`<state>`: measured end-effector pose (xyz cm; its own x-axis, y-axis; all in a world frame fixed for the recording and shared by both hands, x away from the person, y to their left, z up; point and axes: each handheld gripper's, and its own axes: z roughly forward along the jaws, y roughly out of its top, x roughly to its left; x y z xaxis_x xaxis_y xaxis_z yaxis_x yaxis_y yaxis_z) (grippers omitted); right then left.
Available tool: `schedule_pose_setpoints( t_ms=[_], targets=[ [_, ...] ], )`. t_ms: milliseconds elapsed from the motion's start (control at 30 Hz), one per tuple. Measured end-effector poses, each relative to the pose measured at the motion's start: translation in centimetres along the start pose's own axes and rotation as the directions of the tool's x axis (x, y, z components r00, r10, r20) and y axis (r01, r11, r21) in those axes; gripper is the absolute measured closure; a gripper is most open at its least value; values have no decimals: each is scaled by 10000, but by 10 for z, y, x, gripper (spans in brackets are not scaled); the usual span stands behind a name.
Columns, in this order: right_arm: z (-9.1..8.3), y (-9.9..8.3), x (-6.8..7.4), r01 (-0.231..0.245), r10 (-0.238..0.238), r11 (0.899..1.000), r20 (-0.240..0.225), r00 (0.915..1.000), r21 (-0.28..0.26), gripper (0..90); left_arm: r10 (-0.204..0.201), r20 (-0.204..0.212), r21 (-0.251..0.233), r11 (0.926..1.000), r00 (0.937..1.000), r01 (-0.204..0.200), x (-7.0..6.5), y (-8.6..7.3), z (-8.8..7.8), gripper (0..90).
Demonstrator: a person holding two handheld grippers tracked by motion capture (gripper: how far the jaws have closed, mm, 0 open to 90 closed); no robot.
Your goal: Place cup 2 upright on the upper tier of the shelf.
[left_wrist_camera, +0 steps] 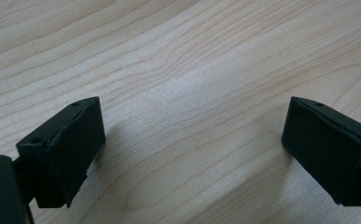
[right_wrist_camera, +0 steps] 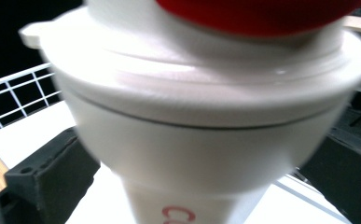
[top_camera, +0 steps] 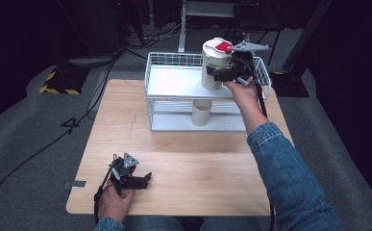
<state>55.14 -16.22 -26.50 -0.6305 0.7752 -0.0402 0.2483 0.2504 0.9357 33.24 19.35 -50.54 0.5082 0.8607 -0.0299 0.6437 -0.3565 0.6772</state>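
Rack (top_camera: 174, 86), white wire with two tiers, stands at the far edge of the desk (top_camera: 183, 168). A white lidded cup (top_camera: 216, 65) with a red lid patch sits over the rack's upper tier, right end. The right hand-held gripper (top_camera: 227, 73) clamps this cup between both jaws. A smaller white cup (top_camera: 202, 112) stands on the rack's lower tier. The left hand-held gripper (top_camera: 142, 182) rests on the desk, well in front of the rack, jaws wide apart and empty.
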Motion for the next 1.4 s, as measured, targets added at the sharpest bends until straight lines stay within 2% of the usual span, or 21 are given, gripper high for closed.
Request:
schedule_pose_setpoints(
  t_ms=[100, 300, 400, 700, 967, 1100, 1333, 1400],
  targets=[
    [-7, 1, 1, -90, 91, 10000, -58, 9999, 42, 3, 5, 0, -4, 10000, 10000, -5, 0, 0, 0, 65],
    [-25, 1, 3, 50, -51, 10000, -108, 9999, -41, 3, -17, -8, -9, 10000, 10000, 17, 0, 0, 0, 65],
    [-33, 0, 5, -38, 36, 10000, -294, 9996, -74, 3, -35, 11, -5, 10000, 10000, 35, 0, 0, 0, 65],
    [-63, -11, 11, 114, -123, 9999, -779, 9969, -114, 3, 7, 3, -4, 10000, 10000, -7, 0, 0, 0, 65],
    [-96, -34, 9, 476, -481, 9988, -1004, 9938, -73, 4, 43, 54, -14, 10000, 10000, -43, 1, 1, 1, 63],
    [-114, -47, 4, 295, -300, 9995, -1230, 9920, -62, 9, 42, 62, -14, 10000, 10000, -42, 1, 1, 1, 62],
    [-140, -64, -5, 298, -279, 9994, -1031, 9943, 174, 11, 42, 45, -16, 10000, 10000, -42, 1, 1, 1, 62],
    [-145, -68, -6, 236, -220, 9996, -1138, 9933, 124, 14, 27, 25, -13, 10000, 10000, -27, 1, 1, 1, 61]
  ],
)
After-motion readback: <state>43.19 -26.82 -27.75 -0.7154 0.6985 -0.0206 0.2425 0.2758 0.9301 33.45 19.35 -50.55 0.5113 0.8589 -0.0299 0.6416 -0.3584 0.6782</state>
